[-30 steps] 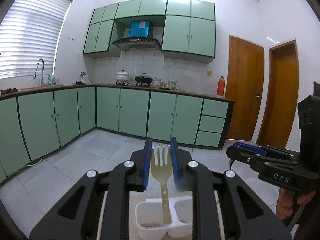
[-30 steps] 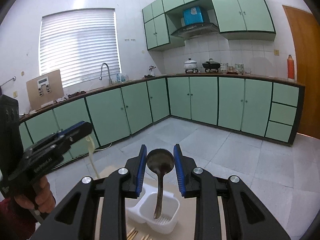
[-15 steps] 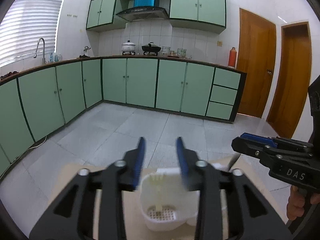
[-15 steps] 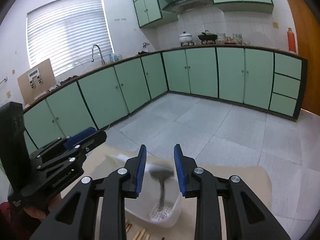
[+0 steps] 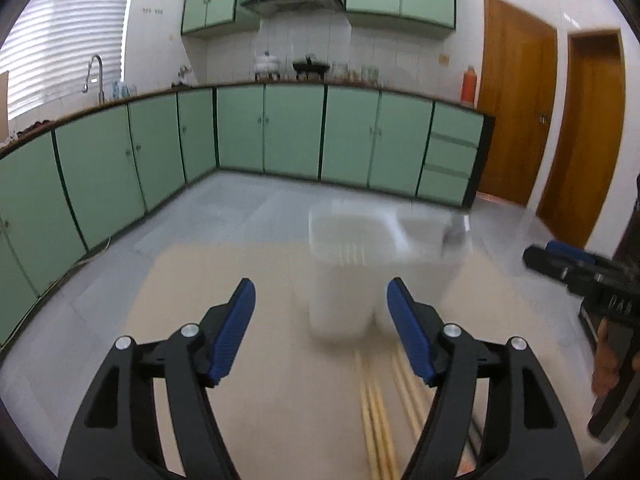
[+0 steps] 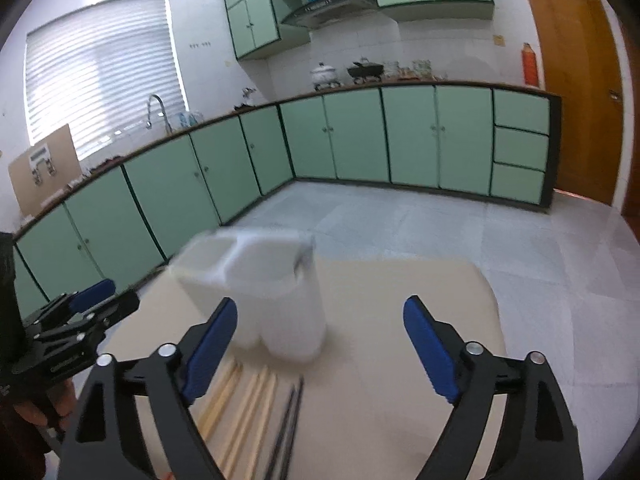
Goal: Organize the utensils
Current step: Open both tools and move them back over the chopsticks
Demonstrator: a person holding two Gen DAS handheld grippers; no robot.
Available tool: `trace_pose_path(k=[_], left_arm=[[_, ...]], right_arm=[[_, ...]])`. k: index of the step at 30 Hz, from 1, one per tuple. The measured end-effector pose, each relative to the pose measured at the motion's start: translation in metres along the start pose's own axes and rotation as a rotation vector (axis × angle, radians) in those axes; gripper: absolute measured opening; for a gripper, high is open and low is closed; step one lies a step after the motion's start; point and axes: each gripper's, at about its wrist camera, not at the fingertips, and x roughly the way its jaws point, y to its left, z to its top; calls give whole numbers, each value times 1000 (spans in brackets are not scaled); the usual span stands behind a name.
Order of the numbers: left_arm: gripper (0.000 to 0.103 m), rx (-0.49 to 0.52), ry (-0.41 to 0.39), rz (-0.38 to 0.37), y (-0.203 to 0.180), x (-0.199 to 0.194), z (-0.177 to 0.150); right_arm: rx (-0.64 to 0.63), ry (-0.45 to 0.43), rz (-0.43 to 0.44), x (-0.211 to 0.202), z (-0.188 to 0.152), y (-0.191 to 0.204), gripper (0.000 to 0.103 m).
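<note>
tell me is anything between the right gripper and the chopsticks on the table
Nothing visible blocks it. The right gripper, jaws just opened and empty, hangs over the table; the chopsticks lie bare just below its left finger. The white holder stands beyond them, not across the path.

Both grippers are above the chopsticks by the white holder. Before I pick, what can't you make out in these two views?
- White utensil holder: motion-blurred in both views, so its contents are unclear.
- Wooden chopsticks: near ends hidden behind the right gripper; in the left wrist view streaked, count unclear.
- Dark chopsticks: blurred, cut off by the bottom edge.
- Left gripper: open, nothing between its fingers.
</note>
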Motion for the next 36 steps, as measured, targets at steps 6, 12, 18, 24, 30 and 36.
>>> trace_pose_path(k=[6, 12, 18, 24, 30, 36], left_arm=[[67, 10, 121, 14, 0, -26, -61], [67, 13, 205, 17, 2, -39, -103], [65, 0, 254, 18, 1, -45, -127], [65, 2, 282, 22, -6, -51, -142], [62, -3, 294, 21, -12, -54, -145], [62, 12, 285, 12, -17, -61, -147]], right_arm=[[-7, 78, -54, -28, -65, -2, 85], [6, 164, -62, -52, -116, -1, 78], [14, 200, -69, -66, -144, 4, 68], [3, 232, -54, -73, -160, 18, 56], [2, 273, -30, -75, -174, 24, 45], [-35, 293, -28, -72, -182, 32, 37]])
